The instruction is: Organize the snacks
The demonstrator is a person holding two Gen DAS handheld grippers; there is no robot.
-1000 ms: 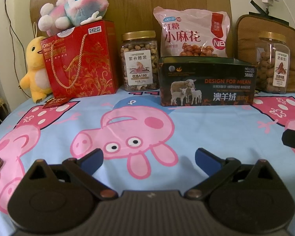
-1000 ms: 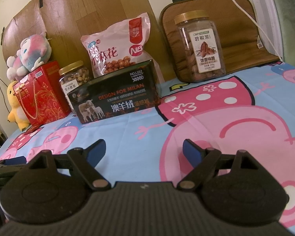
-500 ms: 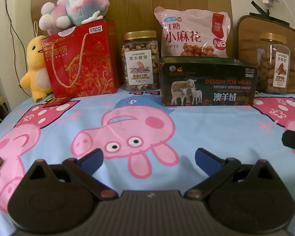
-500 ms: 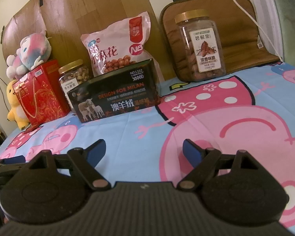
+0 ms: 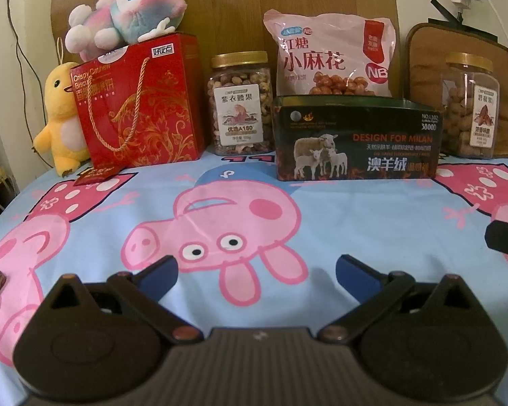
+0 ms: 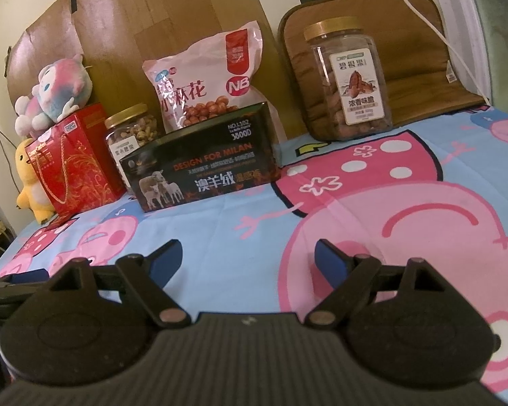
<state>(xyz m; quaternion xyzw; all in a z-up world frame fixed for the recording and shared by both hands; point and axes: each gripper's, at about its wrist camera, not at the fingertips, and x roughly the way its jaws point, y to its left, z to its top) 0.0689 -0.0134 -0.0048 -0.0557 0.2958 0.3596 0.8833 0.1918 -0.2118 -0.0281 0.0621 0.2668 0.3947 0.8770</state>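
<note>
Snacks [image 5: 335,57] far ahead of both empty, spread jaws.

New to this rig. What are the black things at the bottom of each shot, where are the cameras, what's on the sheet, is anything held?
They are handheld two-finger grippers, one per hand, each with a fisheye camera looking along its fingers. The left gripper and right gripper are both open and hold nothing. On the cartoon sheet, along the back: a red gift bag, a cashew jar, a pink snack bag behind a dark box, and a pecan jar.
</note>
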